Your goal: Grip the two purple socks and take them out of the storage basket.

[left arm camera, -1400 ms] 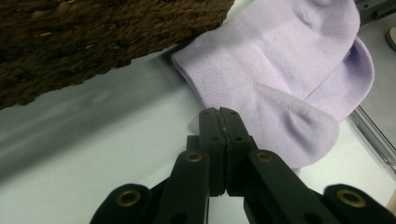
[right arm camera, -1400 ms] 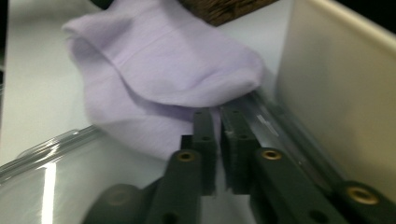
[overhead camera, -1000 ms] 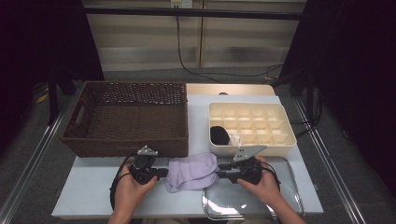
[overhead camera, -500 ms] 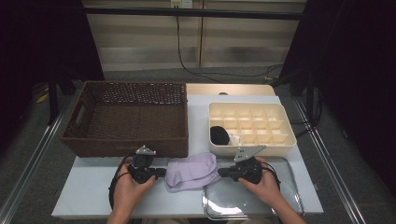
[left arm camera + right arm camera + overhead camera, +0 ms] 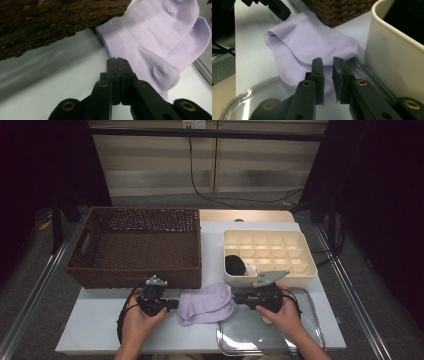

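High view: a purple sock (image 5: 206, 303) is flanked near the desk's front edge, left jaws pressed together, right jaws slightly apart, ready for folding.

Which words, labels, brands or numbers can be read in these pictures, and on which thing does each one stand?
None: there is no readable text. The lilac sock, the wicker basket, the cream divided tray, the clear tray and both grippers, left and right, bear no legible writing.
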### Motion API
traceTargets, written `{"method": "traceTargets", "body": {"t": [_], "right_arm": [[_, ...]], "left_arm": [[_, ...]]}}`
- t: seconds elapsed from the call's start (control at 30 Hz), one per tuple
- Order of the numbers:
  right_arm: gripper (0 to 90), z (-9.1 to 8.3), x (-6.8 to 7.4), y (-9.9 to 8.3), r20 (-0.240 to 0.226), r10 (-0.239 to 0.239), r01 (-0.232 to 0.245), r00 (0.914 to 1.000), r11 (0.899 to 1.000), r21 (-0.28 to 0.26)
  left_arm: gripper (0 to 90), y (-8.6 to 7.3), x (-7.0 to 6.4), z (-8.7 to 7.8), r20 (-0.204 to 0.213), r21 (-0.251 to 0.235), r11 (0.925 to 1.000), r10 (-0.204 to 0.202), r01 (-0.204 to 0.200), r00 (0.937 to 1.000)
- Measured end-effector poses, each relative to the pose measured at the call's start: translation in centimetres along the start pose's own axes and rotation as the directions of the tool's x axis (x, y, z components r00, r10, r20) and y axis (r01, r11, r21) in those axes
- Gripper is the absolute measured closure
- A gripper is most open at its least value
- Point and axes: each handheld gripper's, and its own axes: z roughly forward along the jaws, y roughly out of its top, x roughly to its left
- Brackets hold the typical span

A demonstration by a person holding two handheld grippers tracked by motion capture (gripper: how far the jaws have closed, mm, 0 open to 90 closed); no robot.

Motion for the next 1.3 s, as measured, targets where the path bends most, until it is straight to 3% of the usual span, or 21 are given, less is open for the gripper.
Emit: {"method": "traceTargets", "body": {"t": [0.1, 0.27, 0.37, 0.4, 0.43, 0.53, 0.77, 1.03, 1.17, 1.3], "right_arm": [[65.7, 0.7, -0.2, 0.3, -0.005, 0.021, -0.021, 0.9998, 1.0, -0.018], [65.7, 1.8, -0.5, -0.2, -0.001, 0.036, -0.036, 0.9993, 0.999, 0.012], [77.1, 2.7, -0.7, -0.5, -0.015, 0.042, -0.041, 0.999, 0.998, 0.04], [77.1, 2.7, -0.7, -0.5, -0.015, 0.042, -0.041, 0.999, 0.998, 0.04], [85.2, 3.1, -0.6, -0.6, -0.009, 0.021, -0.021, 0.9997, 0.998, 0.063], [88.9, 3.2, -0.4, -0.5, -0.014, 0.006, -0.005, 0.9999, 0.998, 0.066], [90.0, 2.5, -0.2, -0.1, -0.038, 0.016, -0.014, 0.9992, 0.999, 0.044], [90.0, -0.1, 1.1, -0.1, -0.067, 0.034, -0.035, 0.9972, 0.999, -0.018], [90.0, -0.5, 1.6, -0.9, -0.09, 0.057, -0.057, 0.9943, 0.998, 0.0], [89.5, -0.3, 2.2, -2.8, -0.115, 0.079, -0.073, 0.9903, 0.996, 0.053]], "left_arm": [[89.2, 0.0, 0.0, 0.0, 0.004, -0.01, 0.9999, -0.002, 0.002, 1.0], [89.1, 0.0, 0.1, 0.0, 0.01, -0.005, 1.0, 0.001, -0.001, 0.9999], [88.9, 0.1, -0.1, 0.2, 0.007, -0.008, 1.0, 0.003, -0.003, 1.0], [88.8, 0.1, -0.1, 0.2, 0.007, -0.008, 1.0, 0.003, -0.003, 1.0], [88.6, 0.1, -0.1, 0.2, 0.003, -0.009, 0.9999, 0.005, -0.005, 1.0], [88.4, 0.0, 0.0, 0.2, 0.005, -0.012, 0.9999, 0.003, -0.003, 1.0], [88.4, 0.1, 0.1, -0.1, 0.008, -0.023, 0.9997, 0.0, 0.0, 1.0], [88.7, 0.3, -0.2, -0.6, 0.007, -0.054, 0.9985, 0.011, -0.01, 0.9999], [89.2, 0.3, -0.2, -0.6, -0.001, -0.045, 0.9988, 0.016, -0.016, 0.9999], [88.3, 0.3, 0.0, -0.2, -0.006, -0.059, 0.9981, 0.017, -0.017, 0.9998]]}}
